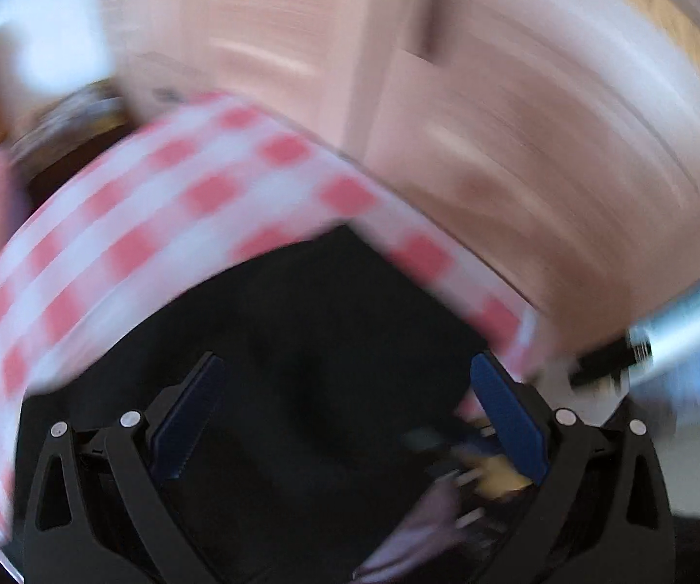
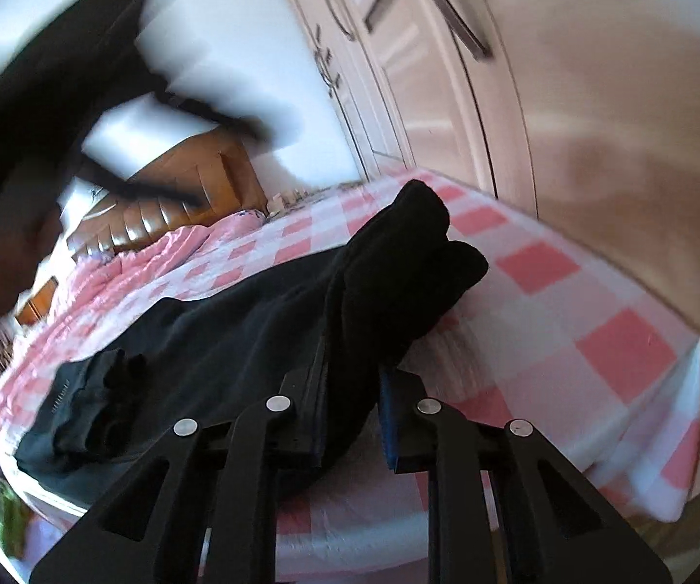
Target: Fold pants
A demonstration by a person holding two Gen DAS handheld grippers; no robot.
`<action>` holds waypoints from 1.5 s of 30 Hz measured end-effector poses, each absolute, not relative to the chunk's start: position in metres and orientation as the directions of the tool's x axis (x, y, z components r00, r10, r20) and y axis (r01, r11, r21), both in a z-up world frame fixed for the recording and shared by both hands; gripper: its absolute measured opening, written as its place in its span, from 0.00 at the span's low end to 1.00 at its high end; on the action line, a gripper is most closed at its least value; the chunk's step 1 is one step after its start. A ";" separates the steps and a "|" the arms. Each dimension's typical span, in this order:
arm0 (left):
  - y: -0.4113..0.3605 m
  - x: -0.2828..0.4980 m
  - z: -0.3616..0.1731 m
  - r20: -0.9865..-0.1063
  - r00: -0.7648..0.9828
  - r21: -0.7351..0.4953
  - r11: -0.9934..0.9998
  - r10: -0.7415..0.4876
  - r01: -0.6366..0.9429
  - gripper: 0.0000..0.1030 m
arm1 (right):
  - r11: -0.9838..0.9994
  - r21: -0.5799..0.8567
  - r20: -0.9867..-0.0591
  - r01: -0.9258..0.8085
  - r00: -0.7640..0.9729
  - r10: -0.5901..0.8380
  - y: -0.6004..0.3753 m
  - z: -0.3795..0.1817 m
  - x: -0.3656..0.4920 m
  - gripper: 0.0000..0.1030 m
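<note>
Between right gripper fingers, pants hem.

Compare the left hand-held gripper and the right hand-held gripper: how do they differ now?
The left hand-held gripper stands wide open, holding nothing; the right hand-held gripper is clamped on a fold of the black pants. The left view is badly blurred; the right one is sharper. Both have black fingers with blue pads.

Bed under a pink-and-white checked sheet, filling the lower part of the right wrist view; wooden headboard at its far end against a white wall; pale pinkish wardrobe doors with long metal handles beside the bed; soft daylight; left wrist view badly motion-blurred, same checked sheet and pale doors discernible.
</note>
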State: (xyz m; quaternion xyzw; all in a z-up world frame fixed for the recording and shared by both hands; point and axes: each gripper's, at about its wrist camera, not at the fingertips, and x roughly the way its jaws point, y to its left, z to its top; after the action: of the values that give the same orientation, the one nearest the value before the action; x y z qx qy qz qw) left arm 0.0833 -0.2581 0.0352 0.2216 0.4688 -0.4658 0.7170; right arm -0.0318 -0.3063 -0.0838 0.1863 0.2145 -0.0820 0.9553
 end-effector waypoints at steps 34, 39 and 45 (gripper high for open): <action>-0.212 0.086 0.134 -0.866 0.283 0.019 0.537 -0.413 0.843 0.02 | 0.986 0.163 -0.555 -0.040 0.822 0.126 -0.188 -0.091 0.020 0.96; -0.116 0.110 0.133 -0.848 0.279 -0.082 0.630 -0.451 0.772 0.03 | 0.972 0.235 -0.558 0.007 0.820 0.129 -0.196 -0.102 0.023 0.96; -0.146 0.118 0.091 -0.851 0.144 -0.207 0.574 -0.506 0.792 0.03 | 0.865 0.483 -0.498 0.134 0.855 0.146 -0.255 -0.118 0.011 0.95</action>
State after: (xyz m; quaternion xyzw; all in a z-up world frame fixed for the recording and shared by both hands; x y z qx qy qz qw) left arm 0.1178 -0.1458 0.0909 0.1472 0.4865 -0.4373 0.7419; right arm 0.0114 -0.2549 -0.1182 0.2593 0.2697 0.0033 0.9274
